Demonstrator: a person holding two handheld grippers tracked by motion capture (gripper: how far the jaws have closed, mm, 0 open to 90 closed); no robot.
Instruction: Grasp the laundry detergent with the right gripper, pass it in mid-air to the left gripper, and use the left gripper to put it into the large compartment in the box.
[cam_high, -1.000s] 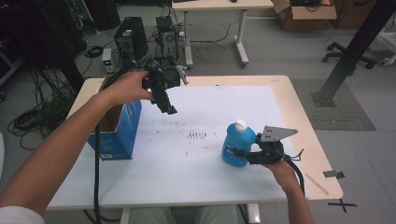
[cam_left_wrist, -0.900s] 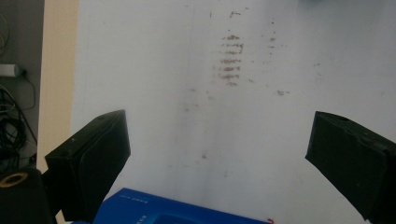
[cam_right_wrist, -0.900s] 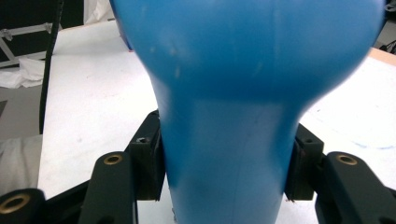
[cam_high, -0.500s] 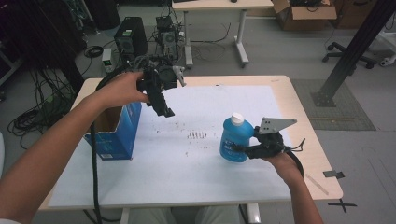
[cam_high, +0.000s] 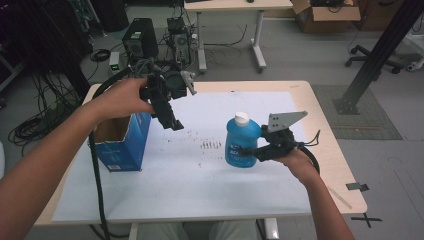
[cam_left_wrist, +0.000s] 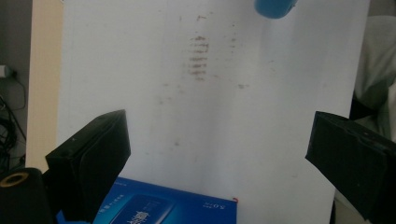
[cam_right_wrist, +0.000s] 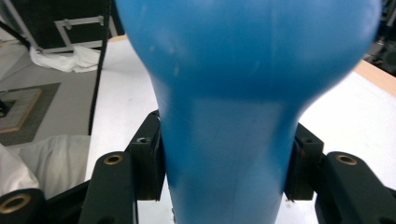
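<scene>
While the high view is showing the right gripper (cam_high: 248, 150) clamping a blue plastic bottle with a white cap (cam_high: 241, 142) over the white table sheet (cam_high: 210, 185), the left gripper (cam_high: 170, 120) is hovering beside an open blue cardboard box (cam_high: 122, 145); its own view is showing wide, empty jaws above the box (cam_left_wrist: 159, 207); the right gripper view is showing both pads pressing the bottle's (cam_right_wrist: 233, 107) narrow waist

Things around my work table

Under me is the table (cam_high: 330, 150) with a white sheet (cam_high: 200, 175) that has some dark smudge marks (cam_high: 211, 145) in the middle. On the floor behind the table I see a black computer tower (cam_high: 136, 45), many cables (cam_high: 45, 112), a second desk (cam_high: 235, 10), a cardboard carton (cam_high: 325, 10) and an office chair (cam_high: 385, 57).
</scene>
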